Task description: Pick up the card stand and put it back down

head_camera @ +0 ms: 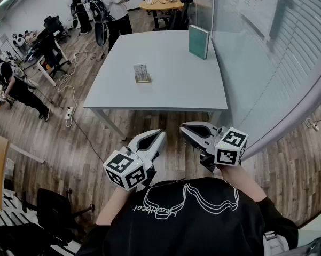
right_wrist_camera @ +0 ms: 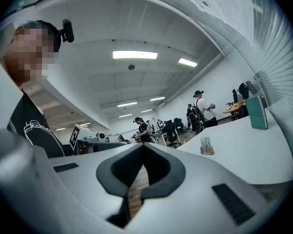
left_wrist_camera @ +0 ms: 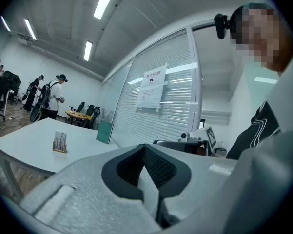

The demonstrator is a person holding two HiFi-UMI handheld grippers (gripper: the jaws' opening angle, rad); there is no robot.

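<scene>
The card stand [head_camera: 142, 73], a small wooden base with an upright clear card holder, sits near the middle of the grey table [head_camera: 176, 89]. It shows small in the left gripper view [left_wrist_camera: 60, 143] and in the right gripper view [right_wrist_camera: 206, 146]. Both grippers hang close to the person's chest, short of the table's near edge and well away from the stand. My left gripper [head_camera: 159, 136] is shut with nothing in it. My right gripper [head_camera: 185, 127] is shut and empty too.
A green book-like panel [head_camera: 198, 41] stands upright at the table's far right. A glass partition with blinds [head_camera: 272, 52] runs along the right. Several people, chairs and desks fill the left and far side of the room. Cables lie on the wooden floor [head_camera: 69, 95].
</scene>
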